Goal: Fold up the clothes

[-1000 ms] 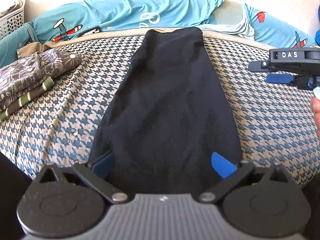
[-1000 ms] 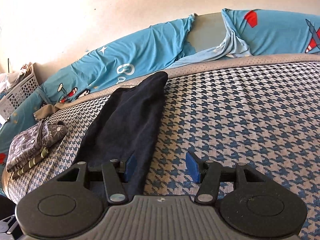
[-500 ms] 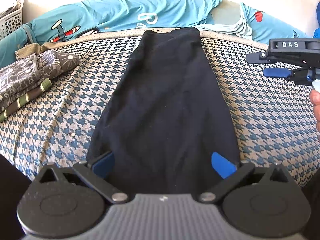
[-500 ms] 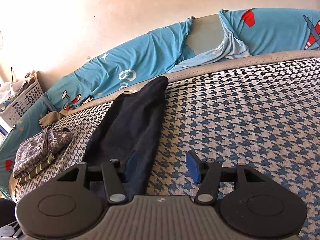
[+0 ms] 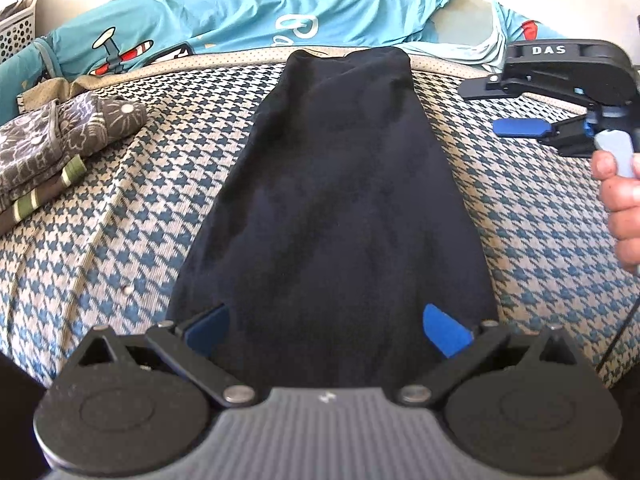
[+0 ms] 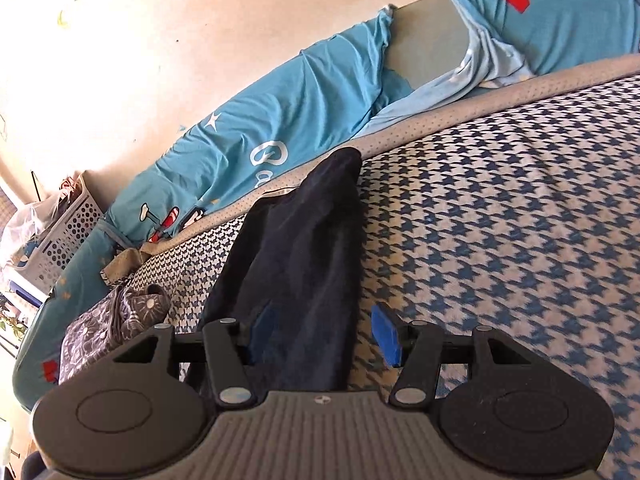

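Observation:
A black garment (image 5: 336, 200), folded lengthwise into a long strip, lies flat on the houndstooth mattress (image 5: 120, 240) and runs from the near edge to the far edge. My left gripper (image 5: 326, 332) hovers over its near end, open wide, with both blue pads over the cloth's corners. My right gripper (image 6: 324, 332) is open about halfway; the garment's (image 6: 304, 264) right edge shows between its fingers, left pad over the cloth, right pad over the mattress (image 6: 500, 220). The left wrist view shows the right gripper (image 5: 492, 108) in the air at the right, held by a hand (image 5: 620, 200).
A stack of folded grey patterned and striped clothes (image 5: 60, 148) (image 6: 116, 320) sits at the mattress's left. A blue sheet with aeroplane prints (image 5: 280, 12) (image 6: 280, 120) is bunched along the far edge by the wall. A white perforated basket (image 6: 68, 232) stands at the far left.
The right gripper has moved left toward the garment and rolled, so its view now tilts. The left gripper has crept slightly forward. Both jaws stand as before.

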Tool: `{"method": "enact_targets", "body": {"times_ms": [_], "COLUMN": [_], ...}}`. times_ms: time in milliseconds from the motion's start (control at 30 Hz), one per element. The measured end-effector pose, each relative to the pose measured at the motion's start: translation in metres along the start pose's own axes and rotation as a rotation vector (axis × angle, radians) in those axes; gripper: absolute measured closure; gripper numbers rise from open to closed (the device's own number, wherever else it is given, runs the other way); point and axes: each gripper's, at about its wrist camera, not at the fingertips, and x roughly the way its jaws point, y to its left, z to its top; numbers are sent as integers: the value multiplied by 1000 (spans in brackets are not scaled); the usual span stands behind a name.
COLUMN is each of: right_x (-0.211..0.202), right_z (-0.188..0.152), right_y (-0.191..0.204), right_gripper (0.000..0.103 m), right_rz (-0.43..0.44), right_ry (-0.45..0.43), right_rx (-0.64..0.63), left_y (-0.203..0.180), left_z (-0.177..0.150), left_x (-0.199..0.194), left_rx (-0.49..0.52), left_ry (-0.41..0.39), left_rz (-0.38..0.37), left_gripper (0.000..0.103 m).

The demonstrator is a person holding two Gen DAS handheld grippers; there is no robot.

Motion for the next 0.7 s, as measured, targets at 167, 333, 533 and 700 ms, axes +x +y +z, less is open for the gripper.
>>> {"method": "enact_targets", "body": {"times_ms": [167, 333, 533, 700], "right_x": [19, 36, 55, 71], "right_z": [10, 17, 27, 37], "right_y": [-2, -5, -6, -9], "right_gripper": [50, 50, 50, 50], "right_rz": [4, 0, 14, 22], "right_ry": [5, 9, 4, 2], "right_rx": [4, 12, 7, 11], "left_y": [2, 7, 14, 20], "left_z": [15, 29, 43, 55], "left_x": [11, 25, 40, 54], "left_rx": [-15, -28, -17, 0], "left_ry": [2, 13, 23, 35], "left_rz": [-14, -20, -23, -26], "left_gripper": [0, 0, 0, 0]}}
